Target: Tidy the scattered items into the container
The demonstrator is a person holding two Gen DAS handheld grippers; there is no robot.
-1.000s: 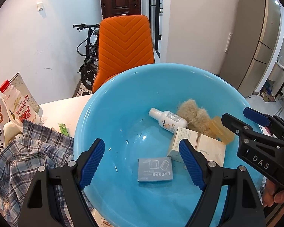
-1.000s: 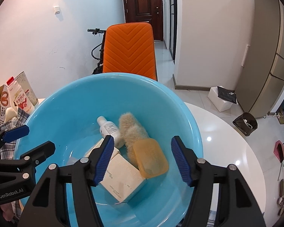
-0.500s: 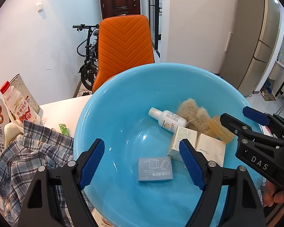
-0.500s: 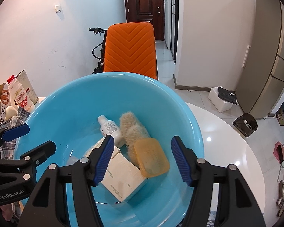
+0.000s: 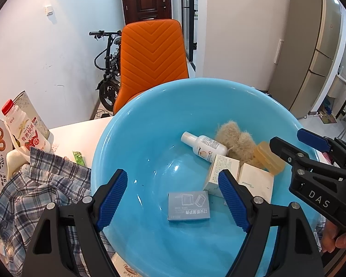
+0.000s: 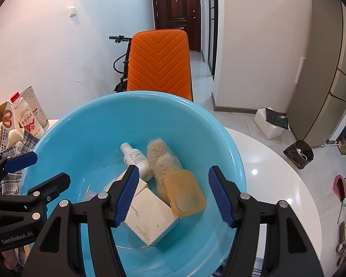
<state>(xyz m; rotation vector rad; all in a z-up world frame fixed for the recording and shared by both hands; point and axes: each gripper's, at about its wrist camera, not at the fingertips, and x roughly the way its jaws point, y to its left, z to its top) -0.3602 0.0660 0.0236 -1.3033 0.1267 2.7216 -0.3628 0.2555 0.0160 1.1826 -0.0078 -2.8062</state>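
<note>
Both grippers over blue basin (image 5: 117,138), empty. Left gripper (image 5: 173,196) fingers spread wide, nothing between; right gripper (image 6: 173,194) likewise spread, holding nothing

In basin already: grey flat box (image 5: 188,206) near front wall, white bottle (image 5: 204,146) lying on side toward centre, fluffy beige piece (image 5: 235,138) just beside it, amber soap case (image 6: 184,192) leaning on fluffy piece by right wall, two white cartons (image 6: 150,214) touching each other under it

Outside, on table by basin's left rim: plaid cloth (image 5: 34,184) touching rim, small green sachet (image 5: 78,158), milk bottle (image 5: 23,129) and snack packs toward table's left edge

Step in hand, judged: between drops, most small items binned. Next likely: swing left gripper out over left rim, pick green sachet or cloth. Sachet flat and thin, needs low pinch at edge; cloth floppy, needs bunch grab
</note>
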